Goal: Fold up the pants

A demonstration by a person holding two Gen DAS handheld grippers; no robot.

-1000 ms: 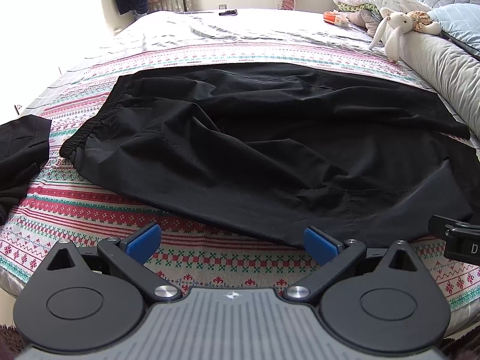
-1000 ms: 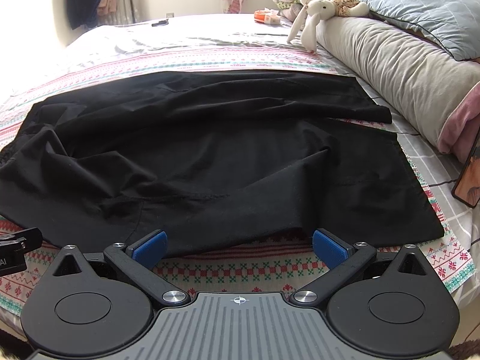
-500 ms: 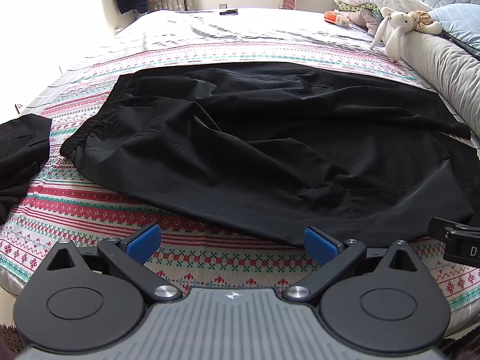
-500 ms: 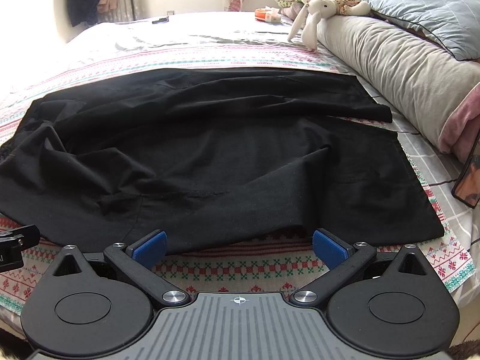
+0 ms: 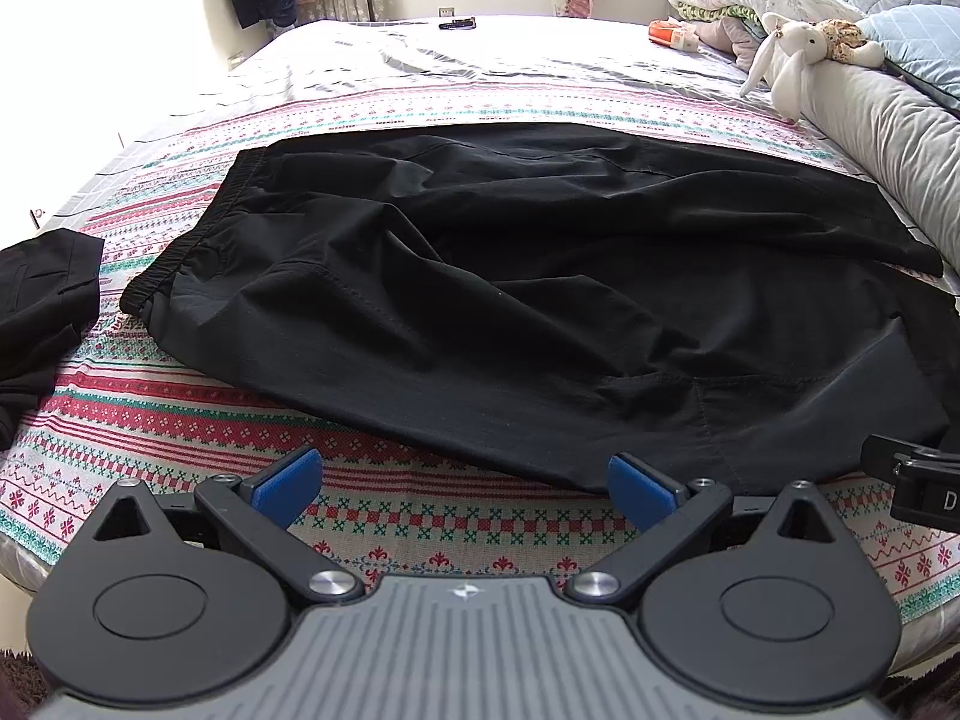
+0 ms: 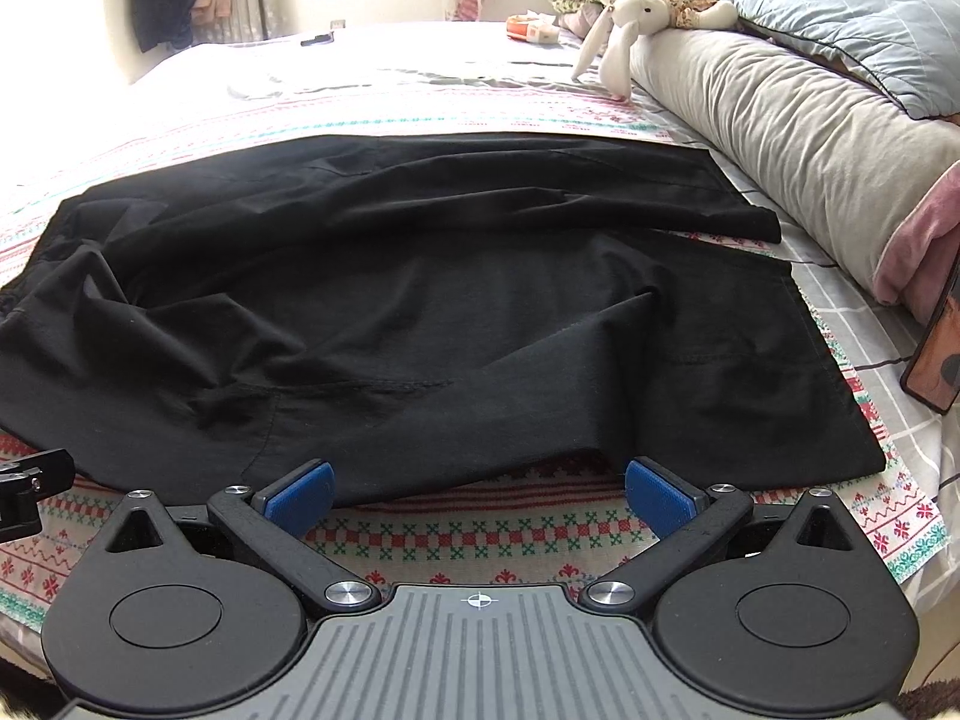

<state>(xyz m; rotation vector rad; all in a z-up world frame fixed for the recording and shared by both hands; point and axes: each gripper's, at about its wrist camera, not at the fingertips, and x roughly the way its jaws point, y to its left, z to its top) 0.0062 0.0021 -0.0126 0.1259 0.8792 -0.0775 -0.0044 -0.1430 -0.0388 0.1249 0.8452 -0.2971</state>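
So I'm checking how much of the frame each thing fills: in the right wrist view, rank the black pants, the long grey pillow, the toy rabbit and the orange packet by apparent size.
Largest to smallest:
1. black pants
2. long grey pillow
3. toy rabbit
4. orange packet
The rabbit and packet lie farther away, so they look smaller than they are.

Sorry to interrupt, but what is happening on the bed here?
A person holds two grippers over black pants spread out on a patterned bedspread. The left gripper and right gripper are both open near the pants' closest edge, gripping nothing. No fold has been made yet.
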